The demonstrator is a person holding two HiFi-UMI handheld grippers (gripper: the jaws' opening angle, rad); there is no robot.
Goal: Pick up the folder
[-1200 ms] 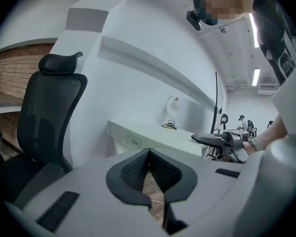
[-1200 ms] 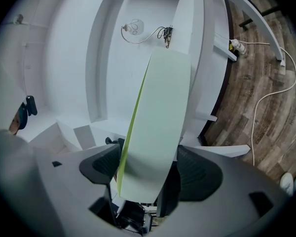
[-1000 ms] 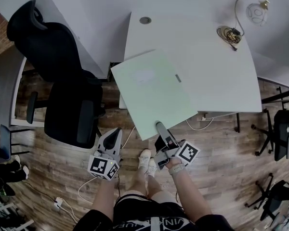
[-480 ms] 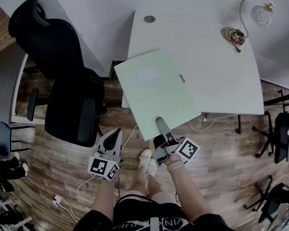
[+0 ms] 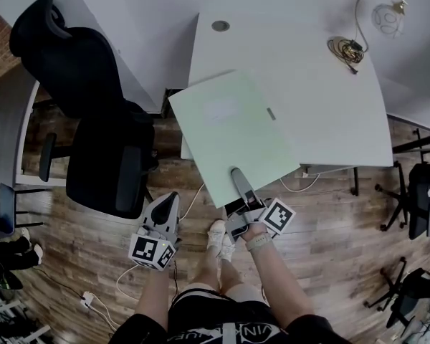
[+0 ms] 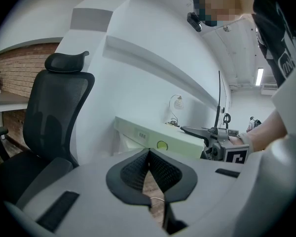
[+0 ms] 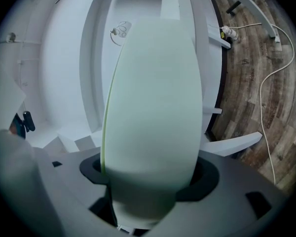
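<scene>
Right gripper (image 5: 239, 179): we squeeze its fingers tight on the near short edge of the flat, pale green paper folder (image 5: 236, 131).
Which way: the folder's long side runs straight away from these fingers.
Folder: it lies partly on the white table (image 5: 322, 84), with its near end out over the brown wooden floor (image 5: 330, 213).
Left gripper (image 6: 149, 157): its fingers are pressed together on nothing, and it sits beside the folder's near corner, not touching.
Nearer hand: the right one.

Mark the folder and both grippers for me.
folder (image 5: 233, 127): head view, middle of its cover.
right gripper (image 5: 237, 175): head view, tips of its jaws on the folder's near edge.
left gripper (image 5: 172, 198): head view, tips of its shut jaws.
</scene>
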